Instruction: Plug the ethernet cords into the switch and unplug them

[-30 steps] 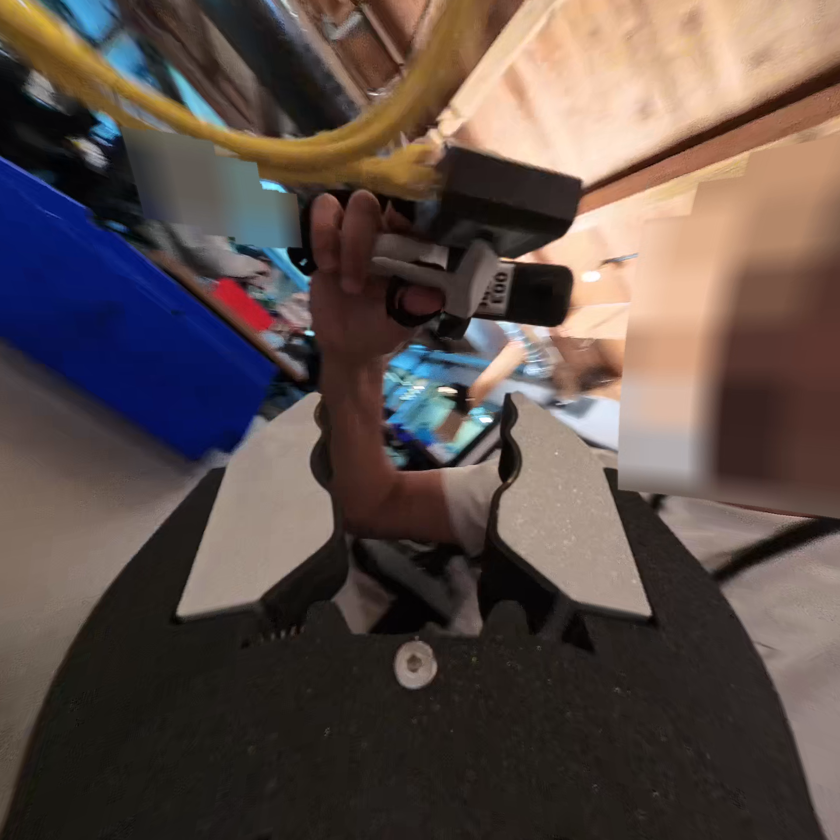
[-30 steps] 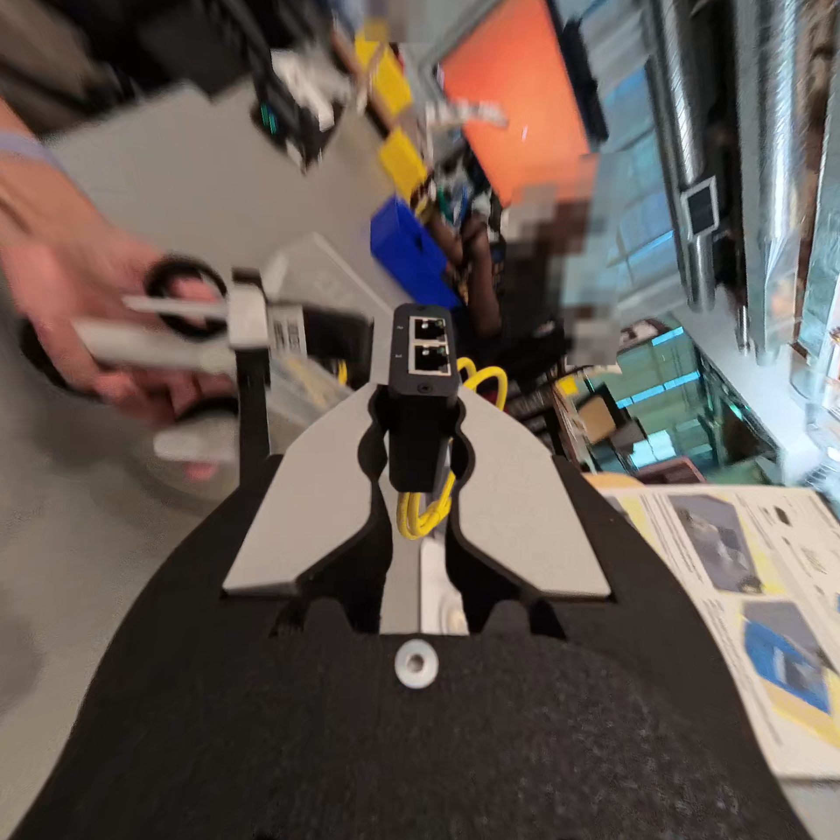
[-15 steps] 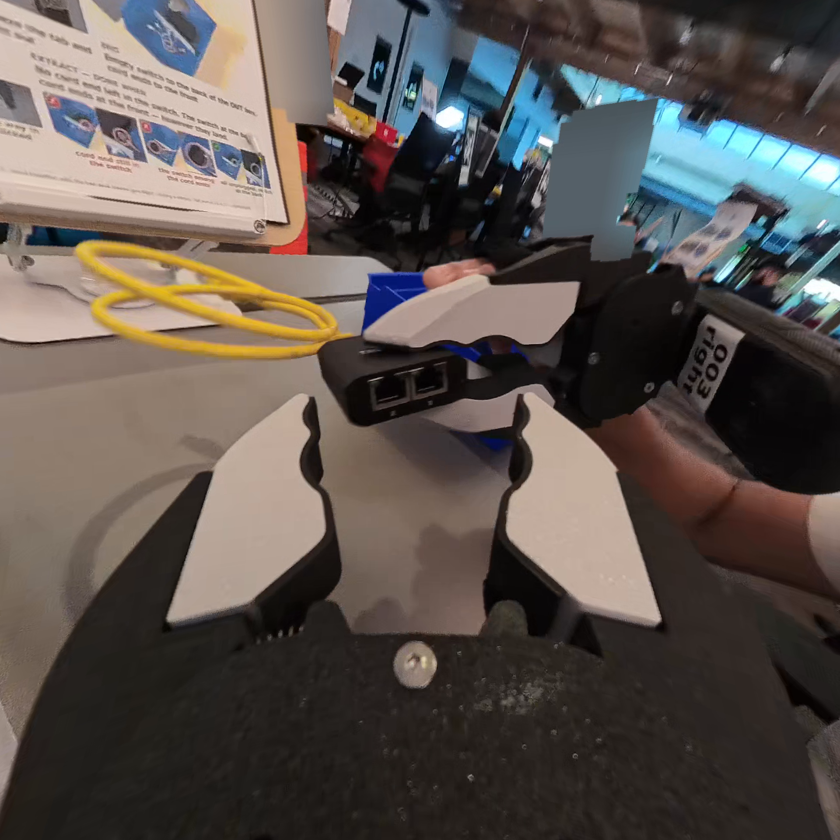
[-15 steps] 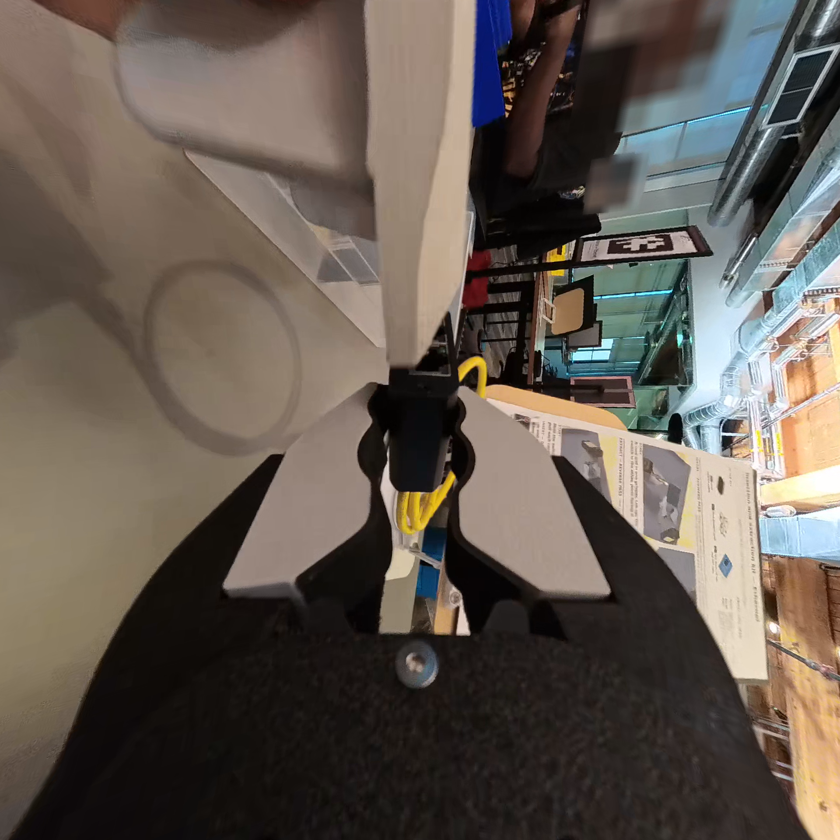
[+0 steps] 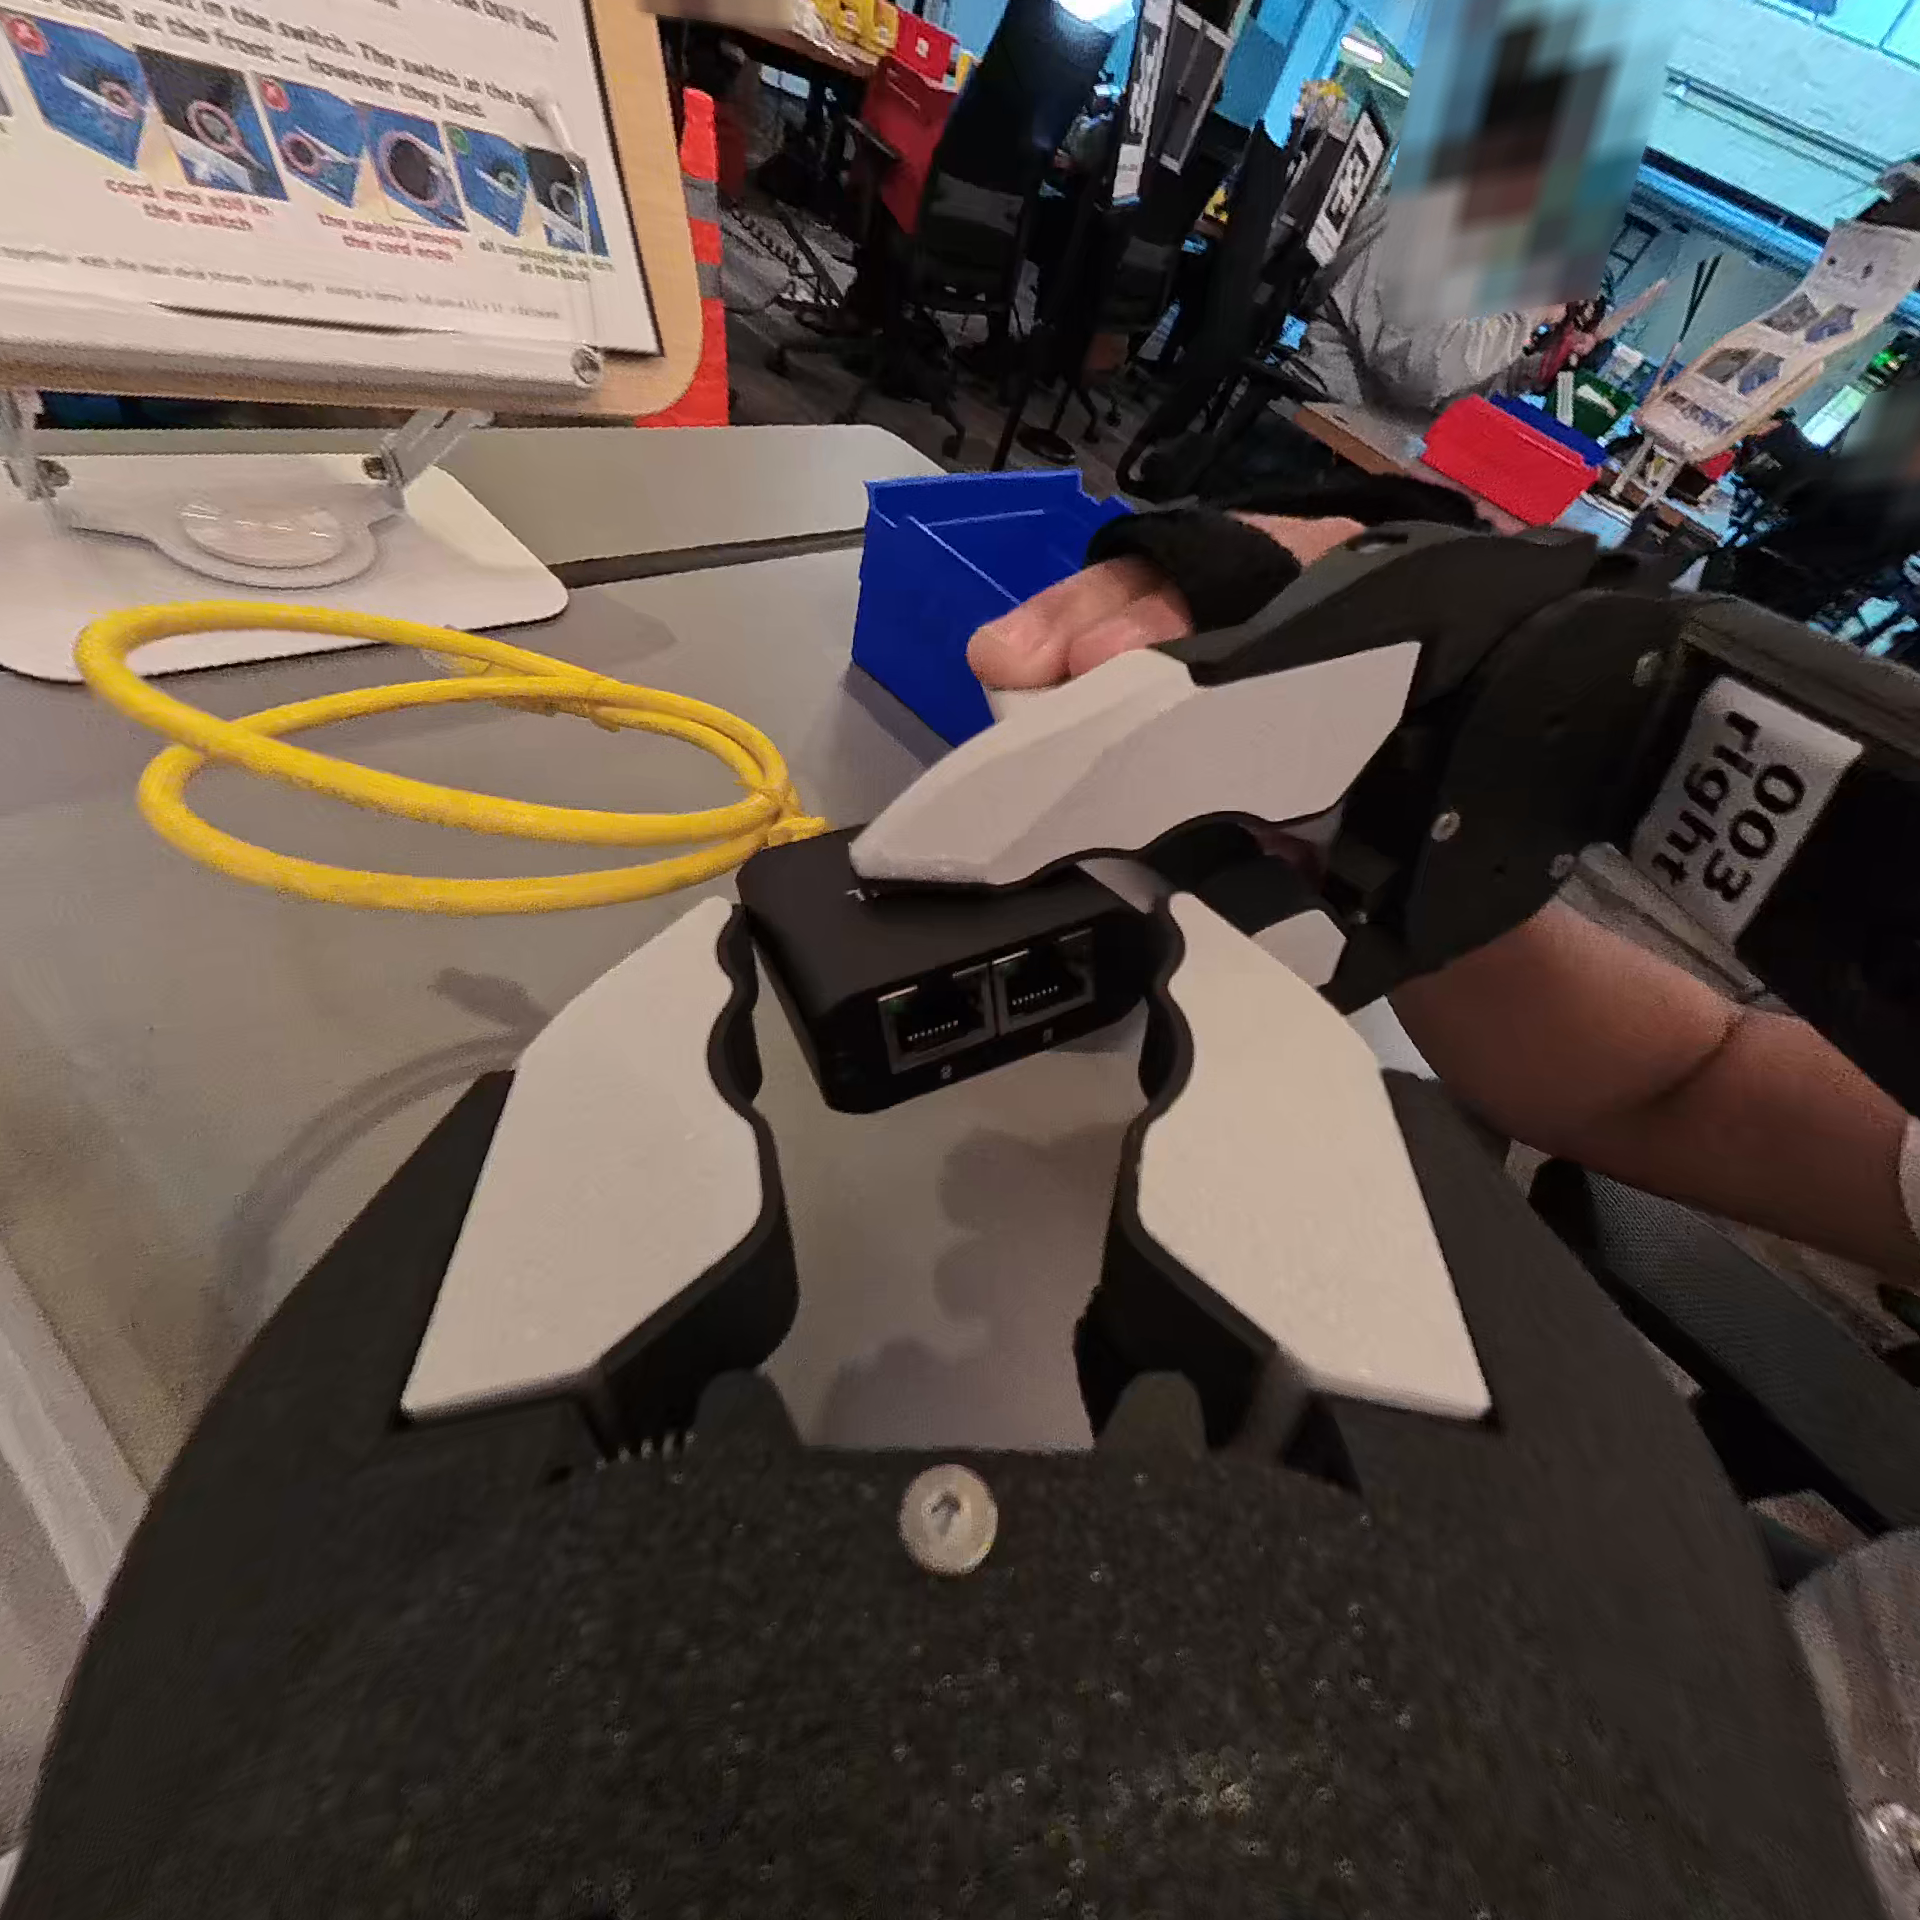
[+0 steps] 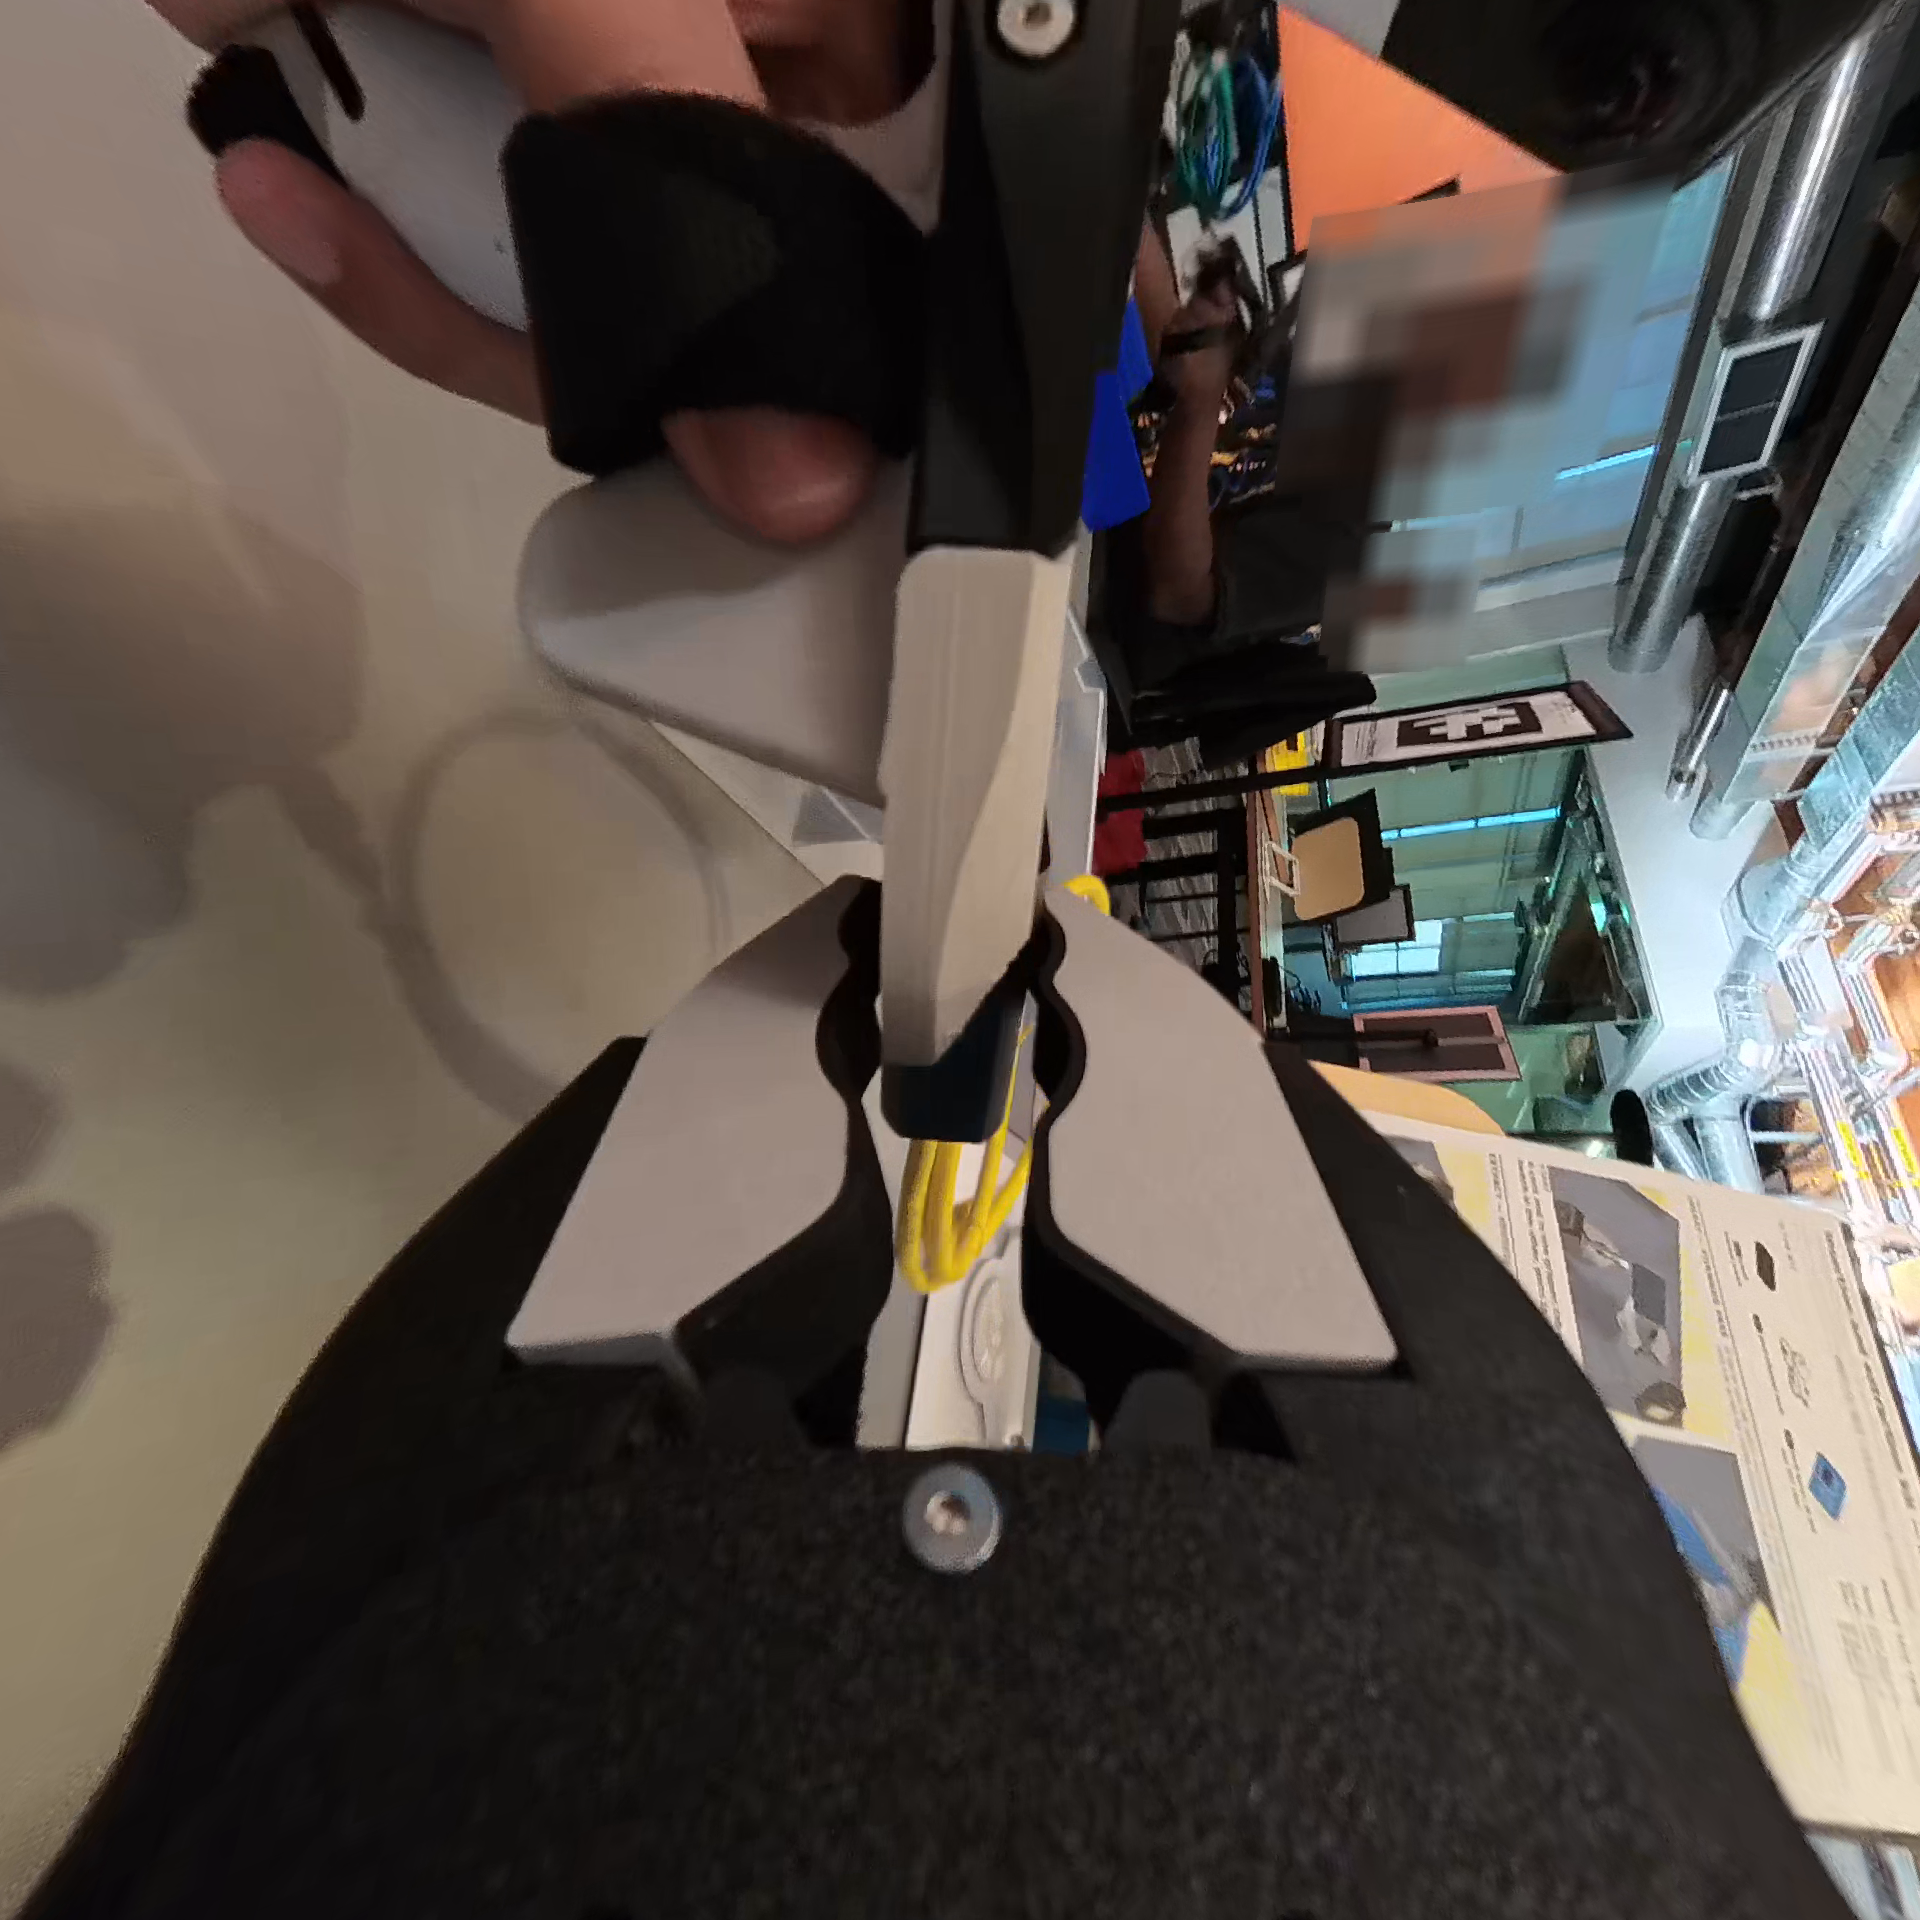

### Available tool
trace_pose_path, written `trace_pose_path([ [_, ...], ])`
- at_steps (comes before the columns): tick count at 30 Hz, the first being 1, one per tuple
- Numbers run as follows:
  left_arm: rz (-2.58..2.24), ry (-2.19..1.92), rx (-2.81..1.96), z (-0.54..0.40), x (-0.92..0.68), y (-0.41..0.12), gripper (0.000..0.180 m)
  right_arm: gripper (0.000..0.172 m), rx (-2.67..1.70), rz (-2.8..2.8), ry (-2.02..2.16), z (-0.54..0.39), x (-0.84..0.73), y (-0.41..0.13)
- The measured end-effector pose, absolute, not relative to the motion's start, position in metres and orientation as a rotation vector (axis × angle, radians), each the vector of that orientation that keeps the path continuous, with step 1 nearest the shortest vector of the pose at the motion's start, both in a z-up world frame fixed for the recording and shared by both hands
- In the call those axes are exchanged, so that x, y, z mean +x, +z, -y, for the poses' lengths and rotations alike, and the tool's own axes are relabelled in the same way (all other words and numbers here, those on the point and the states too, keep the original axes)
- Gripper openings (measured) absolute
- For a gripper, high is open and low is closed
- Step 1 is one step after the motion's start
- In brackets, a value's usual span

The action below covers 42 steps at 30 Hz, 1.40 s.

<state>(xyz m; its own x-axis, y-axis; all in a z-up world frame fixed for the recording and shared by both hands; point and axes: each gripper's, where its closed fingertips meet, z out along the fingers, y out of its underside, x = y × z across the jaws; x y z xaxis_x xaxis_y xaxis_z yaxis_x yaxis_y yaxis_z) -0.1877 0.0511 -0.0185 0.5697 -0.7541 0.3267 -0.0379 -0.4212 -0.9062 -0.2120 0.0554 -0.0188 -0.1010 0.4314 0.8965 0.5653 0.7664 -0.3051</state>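
Wide apart were the jaws of the left gripper, with the black switch between them. It was clamped by the right gripper, above the table, beside yellow cords.

From where the left wrist view looks, the right gripper shows only its upper finger on top of the black switch; the lower finger is hidden beneath the box. The switch's back end, where the yellow cord meets it, is out of sight, so I cannot tell which rear port it enters. The instruction sheet on its stand is cut off at the top and left edges. In the right wrist view the left gripper's finger covers most of the switch, and only a short bit of cord shows behind it. The hand at the top runs off the frame.
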Motion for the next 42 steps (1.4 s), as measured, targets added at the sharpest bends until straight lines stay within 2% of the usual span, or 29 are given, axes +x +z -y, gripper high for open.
trace_pose_path([
  [5, -0.69, -0.989, -1.855, -0.047, -0.182, -0.021, 0.07, 0.03, -0.757, 1.771, -0.168, -0.061, -0.204, -0.028],
  [20, -0.666, -0.883, -1.783, -0.045, -0.195, -0.02, 0.074, 0.025, -0.826, 1.752, -0.076, -0.064, -0.199, -0.025],
  [28, -0.651, -0.689, -1.708, 0.017, -0.251, -0.087, 0.076, 0.025, -0.911, 1.727, -0.125, -0.082, -0.185, -0.021],
  [30, -0.607, -0.725, -1.73, 0.018, -0.261, -0.089, 0.074, 0.024, -0.918, 1.722, -0.141, -0.085, -0.183, -0.021],
  [32, -0.548, -0.792, -1.68, 0.015, -0.27, -0.078, 0.062, 0.024, -0.922, 1.709, -0.164, -0.09, -0.18, -0.02],
  [42, -0.544, -0.597, -1.748, -0.008, -0.303, -0.084, 0.061, 0.024, -0.915, 1.71, -0.213, -0.097, -0.18, -0.026],
])
